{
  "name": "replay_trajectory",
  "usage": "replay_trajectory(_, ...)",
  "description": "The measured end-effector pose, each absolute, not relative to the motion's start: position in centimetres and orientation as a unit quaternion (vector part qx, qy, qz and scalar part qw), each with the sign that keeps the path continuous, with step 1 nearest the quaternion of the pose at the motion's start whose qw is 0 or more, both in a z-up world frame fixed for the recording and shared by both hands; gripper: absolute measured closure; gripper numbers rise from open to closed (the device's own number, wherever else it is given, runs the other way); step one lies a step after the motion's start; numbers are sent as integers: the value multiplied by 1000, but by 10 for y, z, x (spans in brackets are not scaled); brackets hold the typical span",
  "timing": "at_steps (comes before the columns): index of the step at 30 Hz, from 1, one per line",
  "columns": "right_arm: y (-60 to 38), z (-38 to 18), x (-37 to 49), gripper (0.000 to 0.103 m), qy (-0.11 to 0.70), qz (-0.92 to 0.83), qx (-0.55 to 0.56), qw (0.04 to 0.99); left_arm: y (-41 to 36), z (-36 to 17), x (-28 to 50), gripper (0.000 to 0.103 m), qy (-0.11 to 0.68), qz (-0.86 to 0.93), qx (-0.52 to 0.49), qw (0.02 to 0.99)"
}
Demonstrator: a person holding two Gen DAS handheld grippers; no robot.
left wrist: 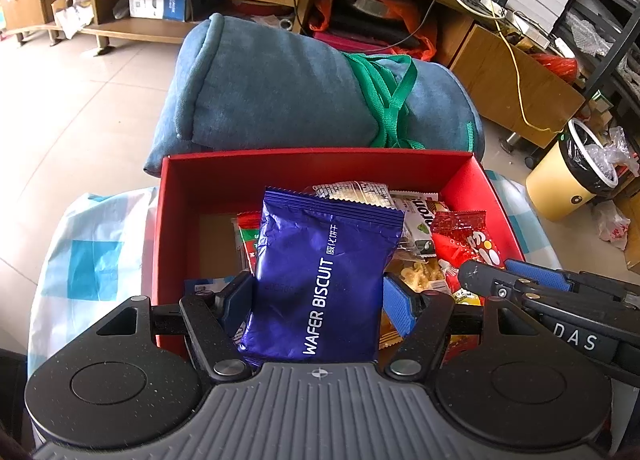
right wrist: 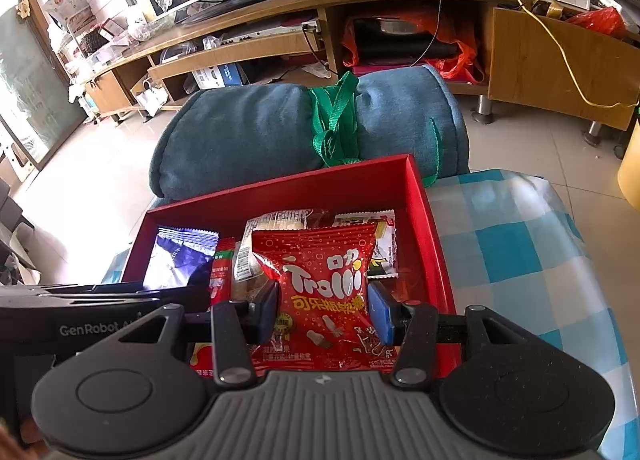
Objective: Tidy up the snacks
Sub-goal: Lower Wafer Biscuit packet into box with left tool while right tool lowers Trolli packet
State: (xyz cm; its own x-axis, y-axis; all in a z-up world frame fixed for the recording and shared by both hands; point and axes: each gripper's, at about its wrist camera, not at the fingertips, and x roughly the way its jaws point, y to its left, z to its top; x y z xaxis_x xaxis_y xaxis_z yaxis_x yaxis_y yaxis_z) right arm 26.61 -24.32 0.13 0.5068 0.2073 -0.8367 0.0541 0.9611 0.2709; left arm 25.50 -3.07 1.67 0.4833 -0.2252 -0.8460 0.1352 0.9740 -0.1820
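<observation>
A red box holds several snack packets on a blue-checked tablecloth. My left gripper is shut on a purple wafer biscuit pack and holds it upright over the box's left half. My right gripper is shut on a red Trolli gummy pack over the box's right half. The Trolli pack and the right gripper's fingers show at the right of the left wrist view. The purple pack shows at the left of the right wrist view.
A rolled blue blanket tied with green straps lies just behind the box. Other packets lie in the box's far part. A wooden TV cabinet stands beyond. A yellow bin stands on the floor at right.
</observation>
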Motion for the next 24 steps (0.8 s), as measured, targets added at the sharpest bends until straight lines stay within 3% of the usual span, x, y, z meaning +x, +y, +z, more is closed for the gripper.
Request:
replay_trajectory(9, -238, -3, 268, 58, 504, 37, 115, 855, -31, 11, 256, 28, 504, -100, -38, 857)
replay_trajectory(24, -234, 24, 229, 52, 486, 16, 109, 867, -18, 27, 222, 17, 479, -73, -19, 875)
